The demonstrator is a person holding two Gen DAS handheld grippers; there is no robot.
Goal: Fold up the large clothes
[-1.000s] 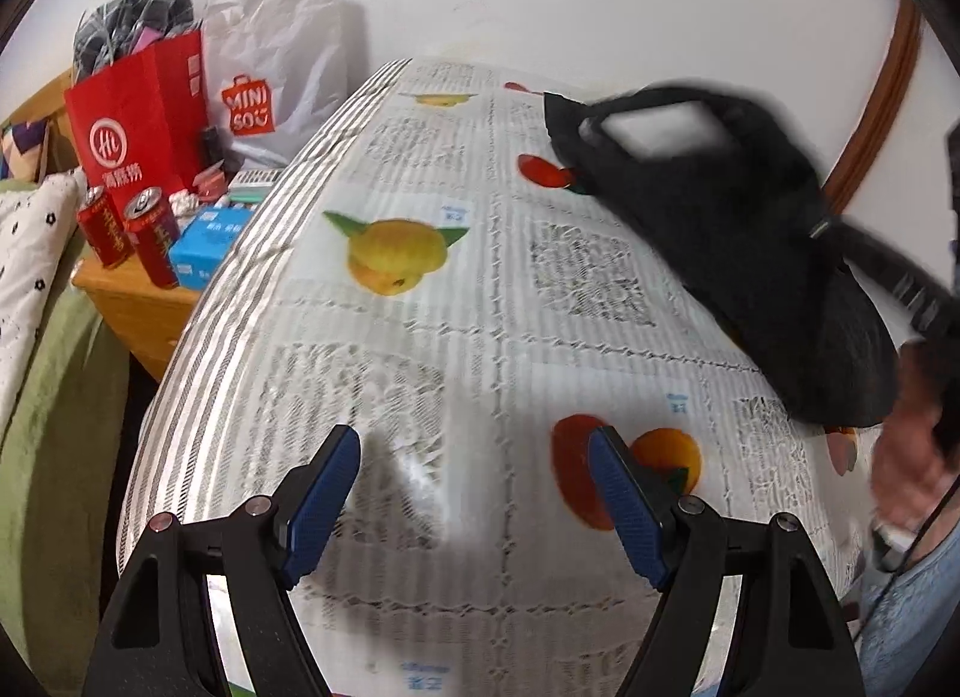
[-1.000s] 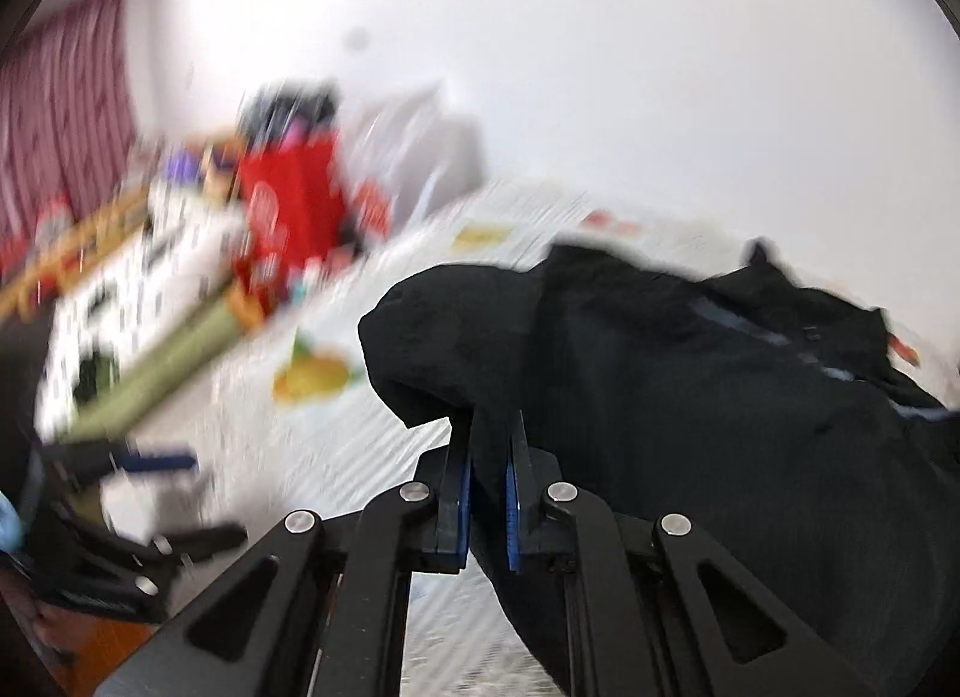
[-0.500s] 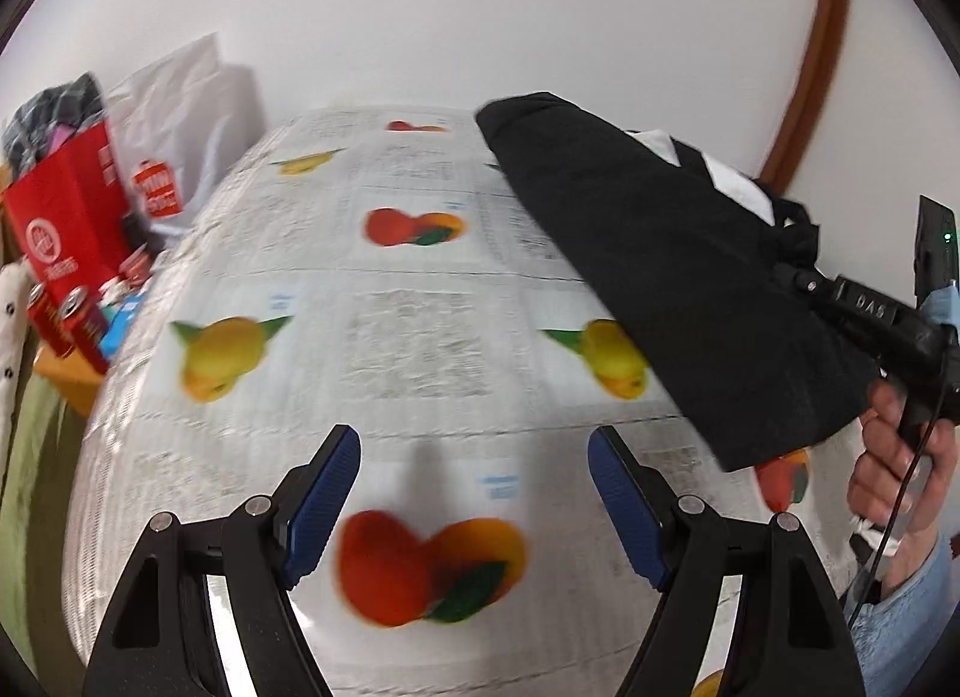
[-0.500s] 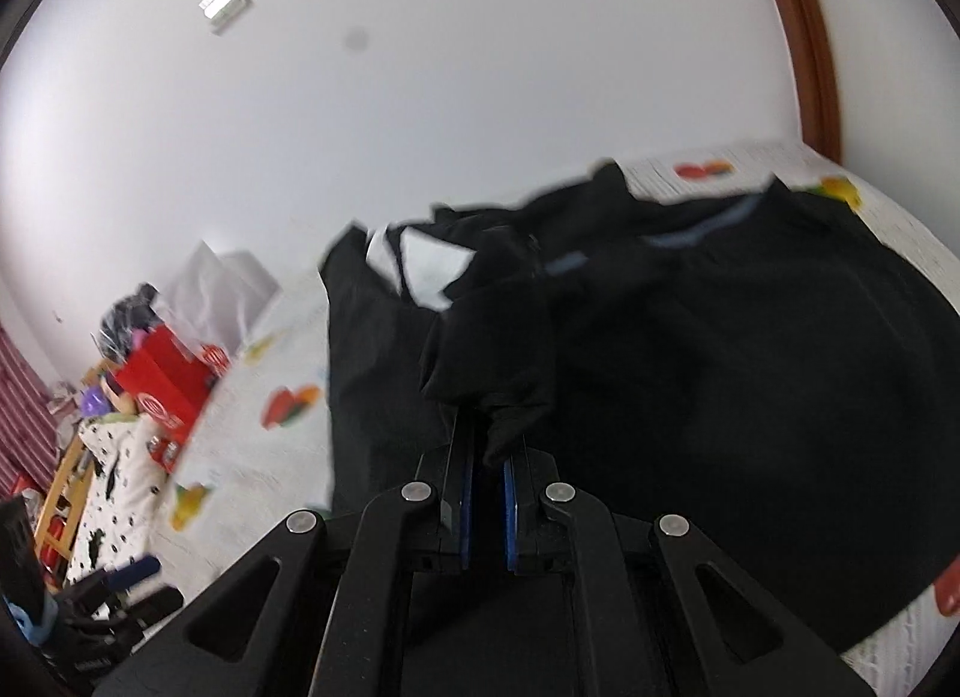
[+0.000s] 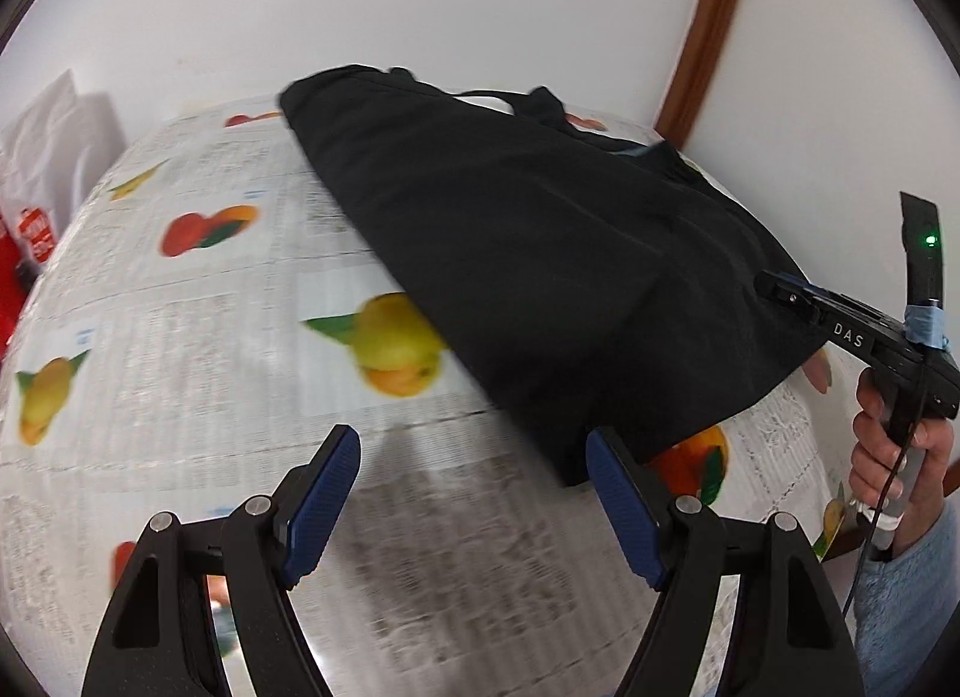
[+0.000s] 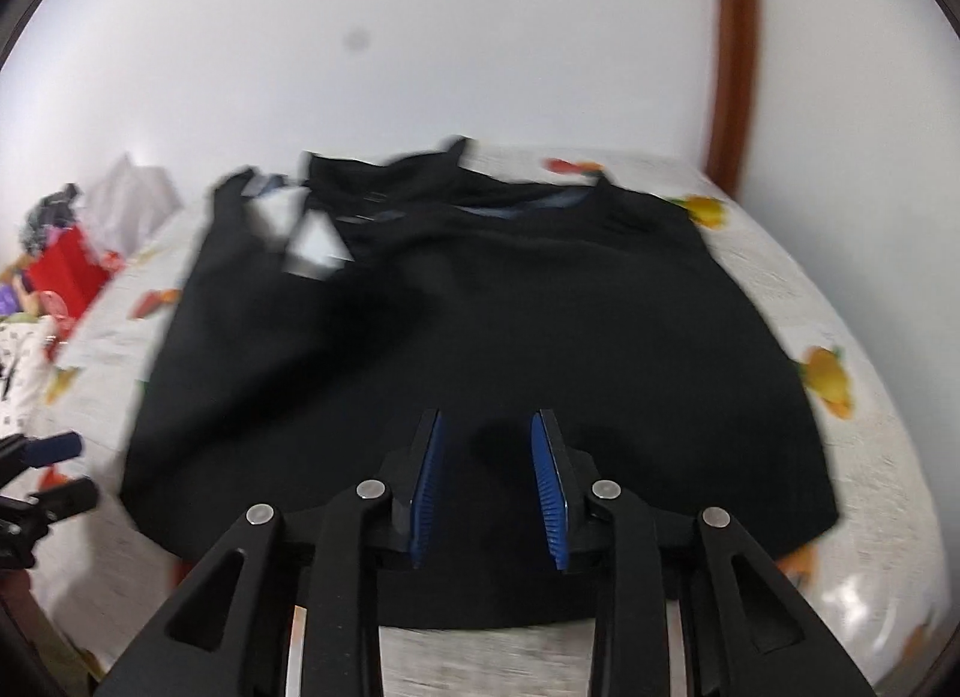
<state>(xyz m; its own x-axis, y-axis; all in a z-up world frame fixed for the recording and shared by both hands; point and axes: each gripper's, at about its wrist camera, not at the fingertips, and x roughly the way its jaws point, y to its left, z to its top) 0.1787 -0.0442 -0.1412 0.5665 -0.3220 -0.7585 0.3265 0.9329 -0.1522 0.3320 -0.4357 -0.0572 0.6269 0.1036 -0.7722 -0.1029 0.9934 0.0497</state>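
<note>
I am at the end of a fold: the black garment (image 6: 480, 337) lies spread on the worktop (image 5: 180, 337), whose cloth is printed with fruit, and my right gripper (image 6: 489, 481) is letting go of it. Its jaws are opening over the near part of the cloth, with nothing pinched between the pads. My left gripper (image 5: 474, 493) hovers beside the garment's near corner, jaws spread wide and empty above bare tablecloth.

Next, I judge, I need to pick two fresh edges or corners and bring them across for another fold, so both grippers must come down onto the fabric's border.

The far end, with a pale patch (image 6: 312, 247), is blurred; I cannot tell collar from sleeve. The black cloth hides its own layers, and my right hand (image 5: 894, 445) is partly cut off.
</note>
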